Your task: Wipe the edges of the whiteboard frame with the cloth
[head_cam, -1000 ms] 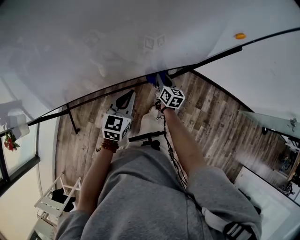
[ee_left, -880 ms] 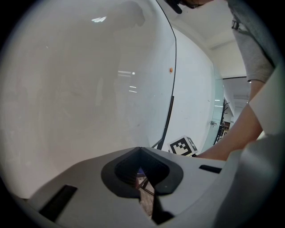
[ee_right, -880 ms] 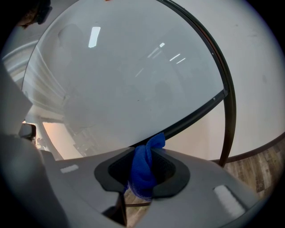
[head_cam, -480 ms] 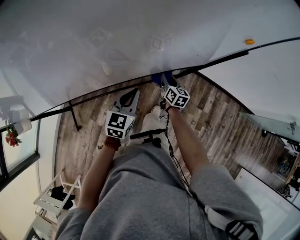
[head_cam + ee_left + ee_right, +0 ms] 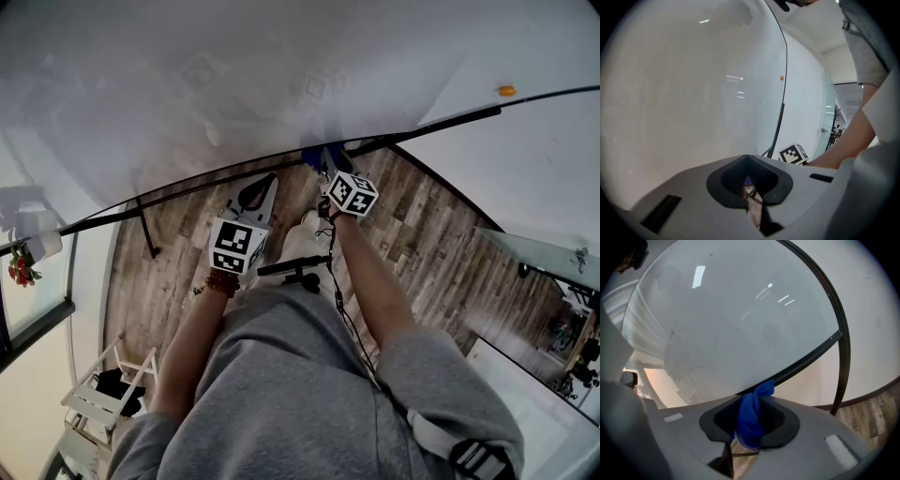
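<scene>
Two grippers logged, both placed against the whiteboard frame, which we take as our reference.

Right gripper: jaws clamped on the blue cloth. The cloth bunches in the jaw recess and pokes up past the tips. Its top fold meets the frame's dark lower bar. In the head view we place the cloth against that bar, about midway along the visible stretch of frame.

Left gripper: jaws drawn together with only a thin slit between them, nothing held. It sits just below the frame, to the left of the cloth and apart from the bar.

Board surface: white, glossy, above the frame's lower bar; we note ceiling-light reflections on it in both gripper views.

Frame corner: in the right gripper view the lower bar joins a side bar to the right of the cloth.

Orange dot: small, just beside the frame's edge towards its right end.

Wood-plank floor: runs beneath the frame. A dark strut drops from the frame to the floor, left of both grippers.
</scene>
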Demonstrator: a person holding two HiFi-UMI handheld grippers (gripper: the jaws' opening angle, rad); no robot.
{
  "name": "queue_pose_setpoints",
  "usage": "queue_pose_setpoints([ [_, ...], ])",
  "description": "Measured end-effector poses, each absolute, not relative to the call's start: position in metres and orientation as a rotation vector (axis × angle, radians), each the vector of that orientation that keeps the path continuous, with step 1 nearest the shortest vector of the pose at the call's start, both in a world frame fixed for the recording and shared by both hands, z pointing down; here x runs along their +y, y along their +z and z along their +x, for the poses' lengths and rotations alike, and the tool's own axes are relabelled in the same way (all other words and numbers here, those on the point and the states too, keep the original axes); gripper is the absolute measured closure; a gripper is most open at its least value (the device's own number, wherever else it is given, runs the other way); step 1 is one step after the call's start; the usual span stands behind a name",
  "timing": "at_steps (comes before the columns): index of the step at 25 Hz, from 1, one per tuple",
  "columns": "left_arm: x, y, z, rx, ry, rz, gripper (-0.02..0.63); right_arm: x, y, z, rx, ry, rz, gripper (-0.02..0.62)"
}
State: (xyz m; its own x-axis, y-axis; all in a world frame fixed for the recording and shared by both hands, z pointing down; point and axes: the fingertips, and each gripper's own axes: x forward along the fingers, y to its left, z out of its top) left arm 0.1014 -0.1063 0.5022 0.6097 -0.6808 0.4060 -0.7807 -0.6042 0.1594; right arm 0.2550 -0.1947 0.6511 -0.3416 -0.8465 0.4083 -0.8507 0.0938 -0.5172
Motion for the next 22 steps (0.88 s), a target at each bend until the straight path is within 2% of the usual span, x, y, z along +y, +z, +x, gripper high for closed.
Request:
queue_pose_setpoints([
  [22, -0.105, 0.506, 0.072, -1.166, 0.435, 2.531, 0.598, -0.187, 0.648, 0.220, -2.327, 1.035, 1.760, 0.485],
])
